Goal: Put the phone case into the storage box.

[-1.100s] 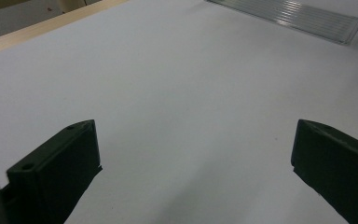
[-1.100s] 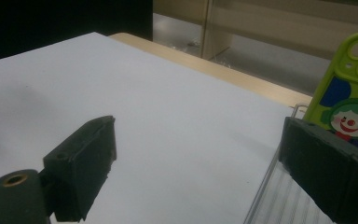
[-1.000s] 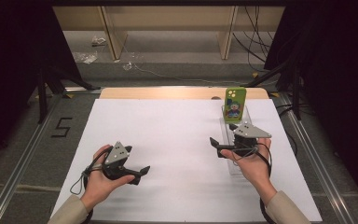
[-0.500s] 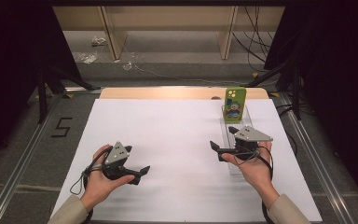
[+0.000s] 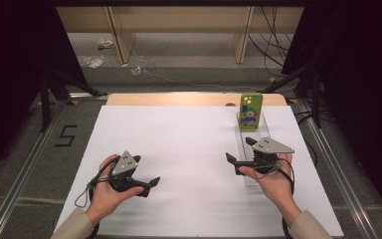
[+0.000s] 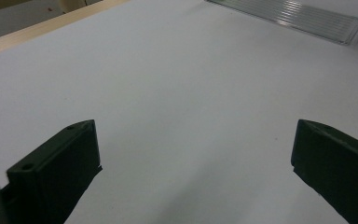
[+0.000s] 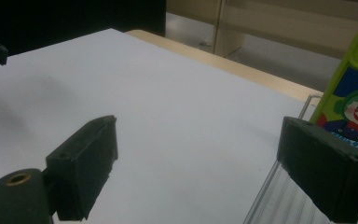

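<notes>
On the white table sheet (image 5: 189,149), a green clown-print phone case (image 5: 250,111) stands upright at the far end of a clear ridged rack (image 5: 253,142). The right gripper (image 5: 240,152) hovers over the rack's near end — jaws apart, nothing between them. The left gripper (image 5: 151,183) rests low at the near left — well apart.

A green phone case (image 5: 250,111) printed with a cartoon clown stands upright, its camera cut-outs at the top, at the far end of a clear ribbed plastic stand (image 5: 252,149). The clear stand lies flat on the white surface as a long narrow strip, running from near the far edge toward the near edge, close to the right edge.
</notes>
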The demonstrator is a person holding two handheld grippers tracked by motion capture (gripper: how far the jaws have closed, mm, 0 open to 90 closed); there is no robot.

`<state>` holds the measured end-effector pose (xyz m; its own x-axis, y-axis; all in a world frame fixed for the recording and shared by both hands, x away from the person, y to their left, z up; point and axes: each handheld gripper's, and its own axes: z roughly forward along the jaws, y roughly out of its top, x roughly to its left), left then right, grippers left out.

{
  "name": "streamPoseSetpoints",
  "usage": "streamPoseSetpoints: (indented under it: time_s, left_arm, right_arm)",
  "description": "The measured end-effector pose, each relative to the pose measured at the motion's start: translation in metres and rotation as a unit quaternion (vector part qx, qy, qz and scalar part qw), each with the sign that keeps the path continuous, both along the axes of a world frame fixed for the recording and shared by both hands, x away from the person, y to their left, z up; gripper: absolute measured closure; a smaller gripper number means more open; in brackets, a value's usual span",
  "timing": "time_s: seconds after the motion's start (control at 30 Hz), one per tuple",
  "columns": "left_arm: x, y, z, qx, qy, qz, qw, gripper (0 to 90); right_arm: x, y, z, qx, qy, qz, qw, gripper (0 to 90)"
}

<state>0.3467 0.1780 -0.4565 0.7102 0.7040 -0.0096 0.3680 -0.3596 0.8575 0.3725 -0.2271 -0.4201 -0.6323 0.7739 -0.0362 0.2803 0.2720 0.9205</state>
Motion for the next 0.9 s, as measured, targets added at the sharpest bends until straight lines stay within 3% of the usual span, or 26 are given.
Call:
streamPoseSetpoints:
  time_s: [0.9]
  left_arm:
    - [0.000,0.000,0.000,0.000,0.000,0.001,1.0000,0.6]
  right_arm:
    - [-0.014,-0.014,-0.006,-0.001,0.003,0.003,1.0000,13.4]
